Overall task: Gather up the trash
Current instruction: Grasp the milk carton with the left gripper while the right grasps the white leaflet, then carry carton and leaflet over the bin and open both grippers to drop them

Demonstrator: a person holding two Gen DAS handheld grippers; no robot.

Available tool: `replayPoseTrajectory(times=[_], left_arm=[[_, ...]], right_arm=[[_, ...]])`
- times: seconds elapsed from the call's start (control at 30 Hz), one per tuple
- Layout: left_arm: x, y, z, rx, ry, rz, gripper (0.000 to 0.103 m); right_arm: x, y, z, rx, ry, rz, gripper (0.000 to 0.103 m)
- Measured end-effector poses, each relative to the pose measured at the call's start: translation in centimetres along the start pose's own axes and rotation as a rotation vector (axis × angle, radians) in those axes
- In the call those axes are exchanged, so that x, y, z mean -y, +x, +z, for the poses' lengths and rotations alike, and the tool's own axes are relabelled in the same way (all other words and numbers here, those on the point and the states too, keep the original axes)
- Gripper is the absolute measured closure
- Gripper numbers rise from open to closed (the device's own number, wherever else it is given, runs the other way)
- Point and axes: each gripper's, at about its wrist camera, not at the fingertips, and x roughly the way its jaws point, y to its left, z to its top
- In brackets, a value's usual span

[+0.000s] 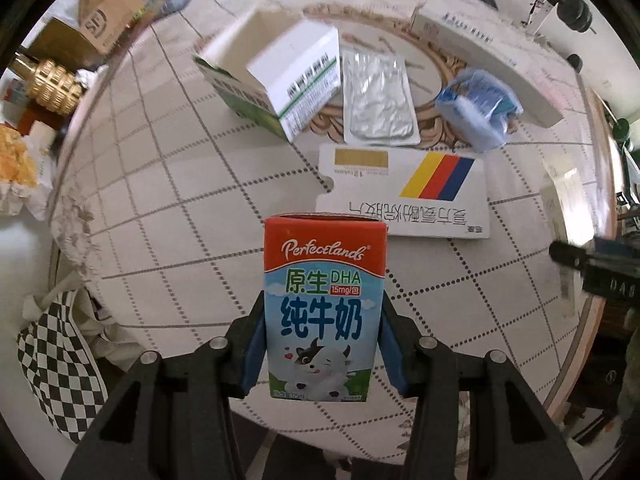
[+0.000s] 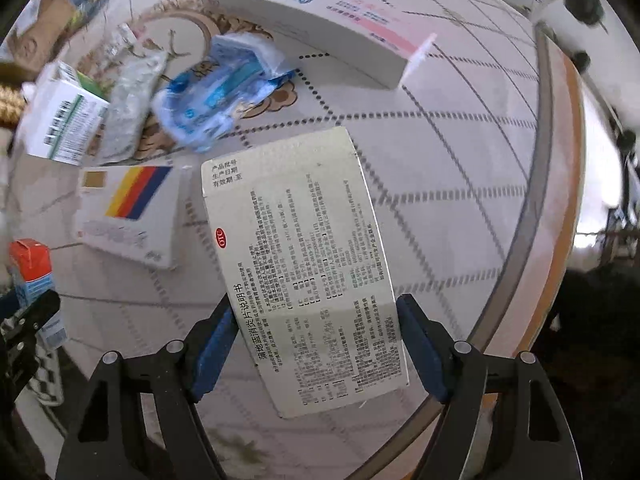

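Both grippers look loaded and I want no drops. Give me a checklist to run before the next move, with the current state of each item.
1. Left gripper clamps the milk carton from both sides: ok.
2. Carton upright in the grip: ok.
3. Right gripper clamps the printed medicine box at both long edges: ok.
4. Medicine box square in the grip: not ok, it sits tilted.
5. Trash left on the table: not ok; the striped box, blister pack, blue wrapper and open green-and-white box remain.
6. Bin or bag to drop into: cannot tell; only a checkered bag shows beside the table.
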Motion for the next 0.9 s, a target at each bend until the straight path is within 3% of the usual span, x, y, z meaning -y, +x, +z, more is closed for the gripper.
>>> replayPoseTrajectory(times=[0.23, 0.5, 0.7, 0.9], left_arm=[[-2.8, -4.3, -3.1, 0.092, 0.033, -0.004, 0.057], [-9.5, -6.0, -11.0, 0.16, 0.05, -0.036, 0.057], [-14.4, -3.2, -17.6, 0.094, 0.03, -0.072, 0.057], [-17.9, 4.7, -22.1, -0.058, -0.033, -0.123, 0.057]], right_arm=[[-4.7, -3.7, -7.7, 0.078, 0.077, 0.101, 0.023], [-14.7, -6.2, -18.0, 0.15, 0.074, 0.106, 0.023], [-20.1, -4.6, -26.7, 0.097, 0.104, 0.116, 0.023], [-23.6, 4.4, -32.8, -0.066, 0.124, 0.115, 0.023]])
